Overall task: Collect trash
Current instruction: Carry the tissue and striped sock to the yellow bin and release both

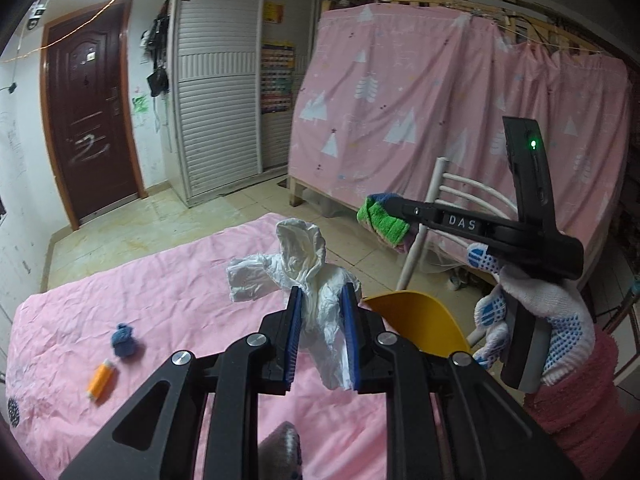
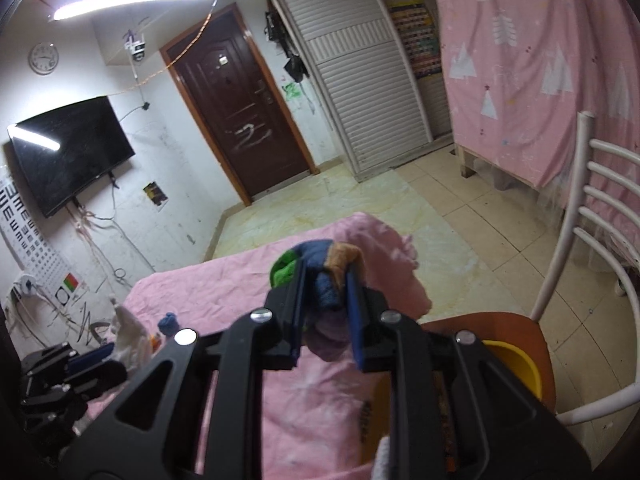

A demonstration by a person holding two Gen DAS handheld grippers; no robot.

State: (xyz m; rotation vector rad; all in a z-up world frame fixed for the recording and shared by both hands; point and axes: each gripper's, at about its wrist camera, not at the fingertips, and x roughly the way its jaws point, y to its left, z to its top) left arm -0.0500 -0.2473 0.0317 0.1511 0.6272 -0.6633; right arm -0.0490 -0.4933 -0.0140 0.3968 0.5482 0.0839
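My left gripper (image 1: pixel 321 300) is shut on a crumpled white plastic bag (image 1: pixel 296 264) and holds it above the pink table cover (image 1: pixel 160 300). My right gripper (image 2: pixel 324 276) is shut on a multicoloured cloth (image 2: pixel 320 268) with green, blue and brown patches; it also shows in the left wrist view (image 1: pixel 384 220), held up to the right past the table edge. A yellow bin (image 1: pixel 420 316) stands just right of the left gripper; its rim also shows in the right wrist view (image 2: pixel 516 364). A small blue wad (image 1: pixel 124 338) and an orange tube (image 1: pixel 102 380) lie on the cover at the left.
A white-backed chair (image 2: pixel 576 248) stands at the right with the bin on its seat. A pink curtain (image 1: pixel 440 100) hangs behind. A door (image 1: pixel 92 112), shutter wardrobe (image 1: pixel 216 100) and wall TV (image 2: pixel 68 152) lie beyond a tiled floor (image 2: pixel 460 216).
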